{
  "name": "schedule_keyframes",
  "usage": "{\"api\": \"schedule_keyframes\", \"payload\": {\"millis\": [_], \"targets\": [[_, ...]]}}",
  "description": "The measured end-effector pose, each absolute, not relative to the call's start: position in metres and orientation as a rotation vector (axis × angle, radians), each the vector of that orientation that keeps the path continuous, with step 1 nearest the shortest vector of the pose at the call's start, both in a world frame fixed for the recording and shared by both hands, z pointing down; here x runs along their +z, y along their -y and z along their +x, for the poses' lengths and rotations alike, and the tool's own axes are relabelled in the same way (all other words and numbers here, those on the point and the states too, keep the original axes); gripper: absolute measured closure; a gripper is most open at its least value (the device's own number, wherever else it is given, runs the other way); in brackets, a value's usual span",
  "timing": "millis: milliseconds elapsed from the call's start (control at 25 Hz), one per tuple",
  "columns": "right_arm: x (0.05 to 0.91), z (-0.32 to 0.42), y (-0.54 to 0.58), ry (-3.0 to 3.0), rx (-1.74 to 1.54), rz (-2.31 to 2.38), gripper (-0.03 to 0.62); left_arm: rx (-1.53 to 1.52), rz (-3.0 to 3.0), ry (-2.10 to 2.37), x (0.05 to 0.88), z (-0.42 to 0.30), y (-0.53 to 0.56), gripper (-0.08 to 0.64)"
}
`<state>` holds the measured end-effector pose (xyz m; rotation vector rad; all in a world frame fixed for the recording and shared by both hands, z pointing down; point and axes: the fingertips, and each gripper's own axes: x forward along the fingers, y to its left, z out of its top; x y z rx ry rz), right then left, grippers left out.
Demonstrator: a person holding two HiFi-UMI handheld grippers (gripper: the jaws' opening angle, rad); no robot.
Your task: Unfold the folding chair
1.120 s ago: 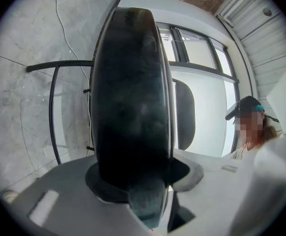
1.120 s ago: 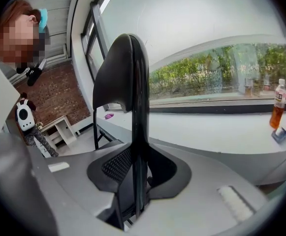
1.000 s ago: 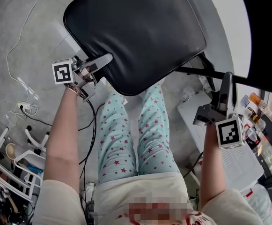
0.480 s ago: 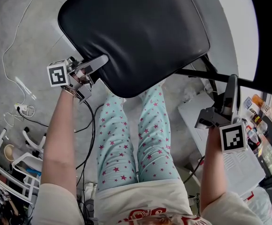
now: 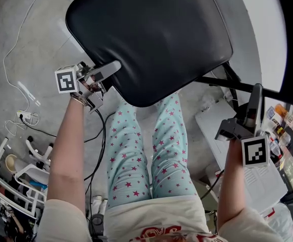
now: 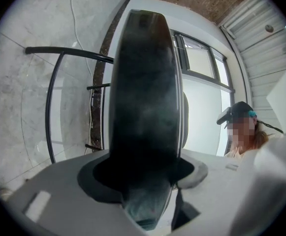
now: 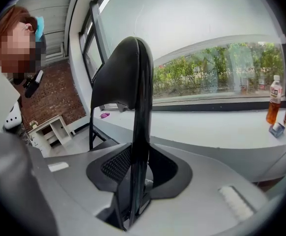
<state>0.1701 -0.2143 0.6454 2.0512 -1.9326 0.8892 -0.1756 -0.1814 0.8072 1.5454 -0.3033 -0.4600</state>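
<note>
At the far left, a thin white cable (image 5: 16,54) trails over the grey concrete floor (image 5: 40,19), well apart from the work. The left gripper (image 5: 111,67) is pinched onto the near-left edge of the folding chair's black padded seat (image 5: 151,34). In the left gripper view the cushion stands edge-on between the pressed jaws, so this grip probably serves to swing or steady the seat. The seat lies broad and tilted across the middle, just beyond the person's star-patterned light-blue trousers (image 5: 146,150), so the chair sits straight in front of the body, within reach of both arms. A black metal frame tube (image 5: 247,84) runs from under the seat toward the right. There the right gripper (image 5: 256,97) points up and away. Its jaws are clamped on a thin black curved backrest panel (image 7: 128,73), seen edge-on. Holding seat and back separately lets the two parts be drawn apart, which seems to be the step in hand.
</note>
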Motion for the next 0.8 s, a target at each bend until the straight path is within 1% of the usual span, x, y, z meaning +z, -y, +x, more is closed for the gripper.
{"api": "schedule_keyframes", "payload": {"millis": [40,240,320,360,480,720,800], "targets": [[0.647,0.169,0.215,1.931,0.888,2.041,0.457,-0.456,1.536,0.317,0.809,-0.176,0.181,0.283],[0.664,0.161,0.214,1.895,0.935,1.959,0.445,-0.414,1.533,0.390,0.816,-0.183,0.179,0.268],[0.674,0.155,0.208,1.882,0.970,1.916,0.415,-0.417,1.492,0.418,0.818,-0.186,0.175,0.244],[0.677,0.152,0.205,1.882,0.978,1.897,0.391,-0.419,1.478,0.434,0.818,-0.188,0.173,0.242],[0.681,0.146,0.195,1.880,0.997,1.870,0.360,-0.419,1.439,0.500,0.819,-0.198,0.164,0.242],[0.685,0.135,0.179,1.849,1.036,1.854,0.330,-0.403,1.332,0.632,0.817,-0.209,0.127,0.242],[0.684,0.132,0.176,1.837,1.049,1.854,0.331,-0.392,1.302,0.691,0.812,-0.209,0.115,0.242]]}}
